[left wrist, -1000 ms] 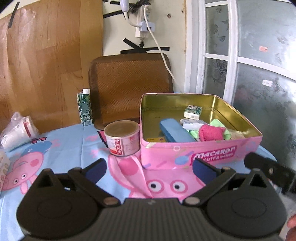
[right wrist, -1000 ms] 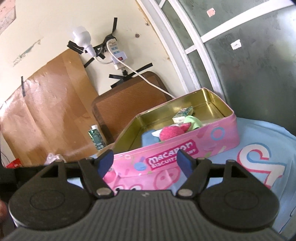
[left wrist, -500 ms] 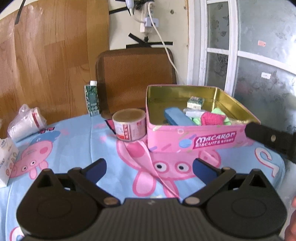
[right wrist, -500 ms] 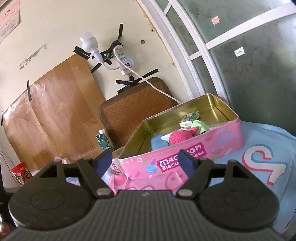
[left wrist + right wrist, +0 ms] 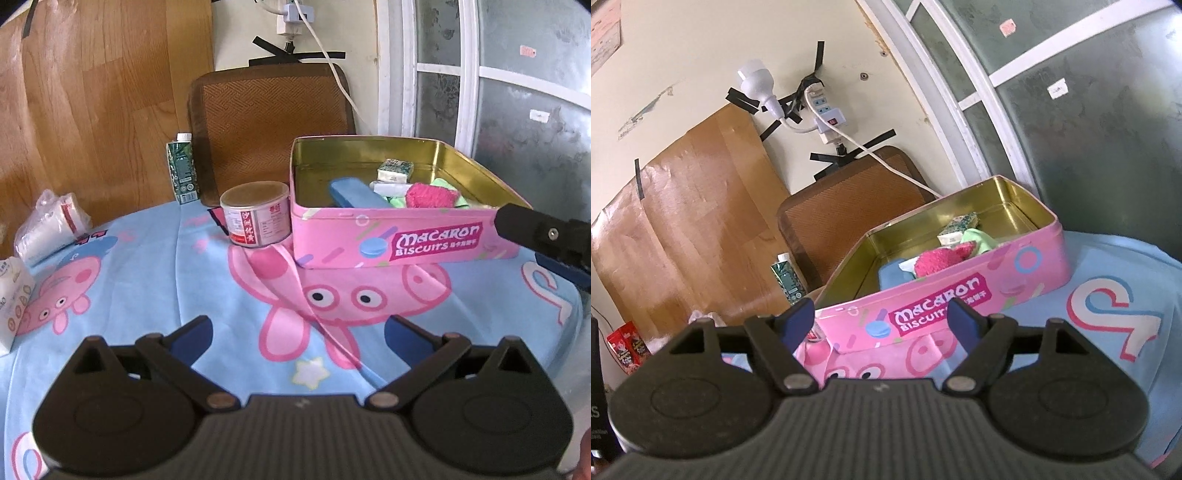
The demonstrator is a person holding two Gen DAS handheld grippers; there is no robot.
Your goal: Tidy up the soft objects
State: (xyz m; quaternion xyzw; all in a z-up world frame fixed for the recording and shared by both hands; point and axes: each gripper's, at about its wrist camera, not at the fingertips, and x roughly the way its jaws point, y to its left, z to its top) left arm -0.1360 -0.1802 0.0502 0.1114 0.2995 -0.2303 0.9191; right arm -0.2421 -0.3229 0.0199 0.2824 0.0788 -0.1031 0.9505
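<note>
A pink biscuit tin (image 5: 406,243) (image 5: 945,302) stands open on the cartoon tablecloth. Inside lie a blue pad (image 5: 356,194), a fluffy pink cloth (image 5: 430,195) (image 5: 940,258), a green cloth (image 5: 443,183) (image 5: 979,236), a white tissue pack (image 5: 391,189) and a small green-white packet (image 5: 395,170) (image 5: 958,225). My left gripper (image 5: 298,334) hovers open and empty over the cloth, well in front of the tin. My right gripper (image 5: 882,319) is open and empty before the tin's front wall; one of its fingers (image 5: 543,236) shows at the right edge of the left wrist view.
A round can (image 5: 256,214) touches the tin's left side. A green carton (image 5: 181,173) stands behind it by a brown chair back (image 5: 269,122). A bagged stack of cups (image 5: 51,229) and a tissue pack (image 5: 11,295) lie at the left. The table edge (image 5: 576,317) curves right.
The left gripper has pulled back and tilted down, so the tin looks farther off and more tablecloth shows. The right gripper has drawn back slightly from the tin. Both stay open.
</note>
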